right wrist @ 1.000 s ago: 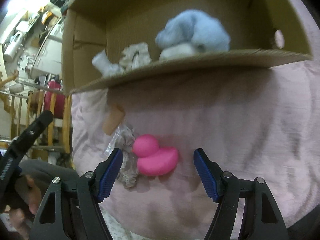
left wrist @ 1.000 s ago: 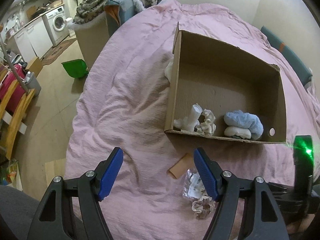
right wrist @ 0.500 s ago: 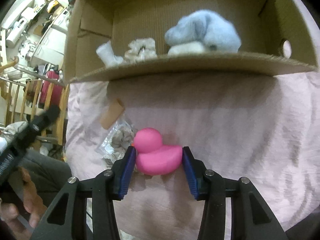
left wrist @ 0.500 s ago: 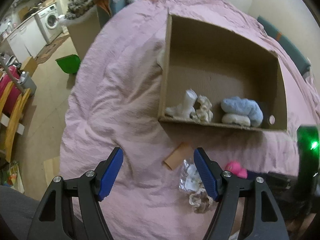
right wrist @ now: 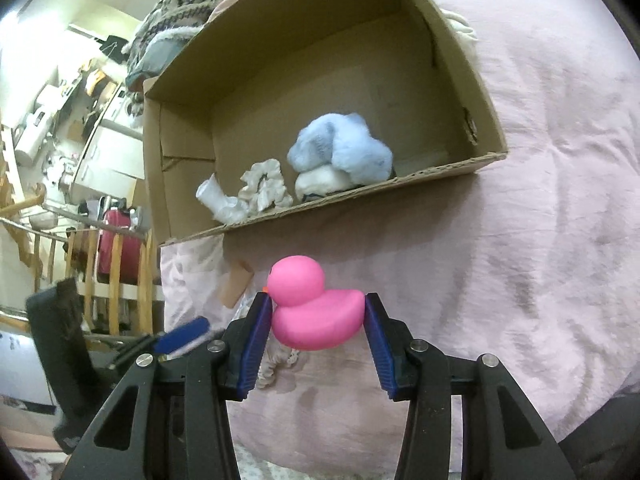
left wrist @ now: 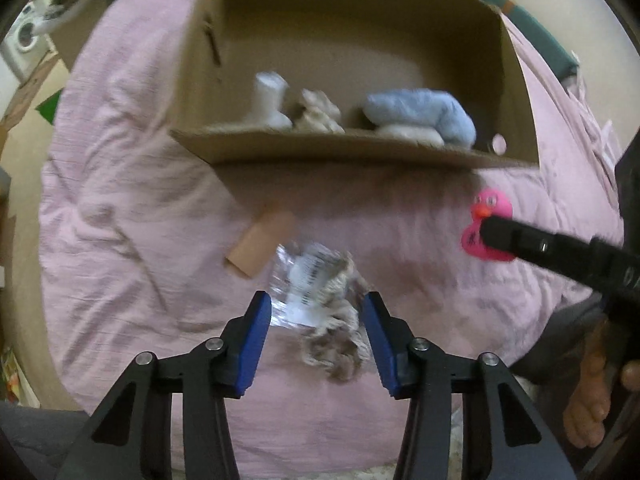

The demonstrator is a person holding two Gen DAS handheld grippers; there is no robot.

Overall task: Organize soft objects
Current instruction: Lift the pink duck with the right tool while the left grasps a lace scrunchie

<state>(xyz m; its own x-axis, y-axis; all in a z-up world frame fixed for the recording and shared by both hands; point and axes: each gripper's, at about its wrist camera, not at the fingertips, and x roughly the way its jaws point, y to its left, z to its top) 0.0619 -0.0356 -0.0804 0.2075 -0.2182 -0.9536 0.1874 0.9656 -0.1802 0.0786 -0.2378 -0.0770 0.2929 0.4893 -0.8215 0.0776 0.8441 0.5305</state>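
My right gripper (right wrist: 316, 312) is shut on a pink rubber duck (right wrist: 310, 312) and holds it above the pink blanket, in front of the cardboard box (right wrist: 332, 204). The duck also shows in the left wrist view (left wrist: 486, 224). My left gripper (left wrist: 316, 312) has its blue pads on either side of a clear plastic bag with beige scrunchies (left wrist: 316, 292) lying on the blanket. The box (left wrist: 352, 154) holds a white sock (left wrist: 269, 100), a cream scrunchie (left wrist: 318, 114) and a blue plush (left wrist: 420, 114).
A small cardboard tube (left wrist: 260, 240) lies on the pink blanket (left wrist: 120, 208) just left of the bag. The bed edge drops to the floor at the left. Wooden chairs and a red bag (right wrist: 118, 248) stand beside the bed.
My right gripper closed on the pink duck and lifted it off the blanket. My left gripper moved forward and narrowed its jaws around the bag of scrunchies.
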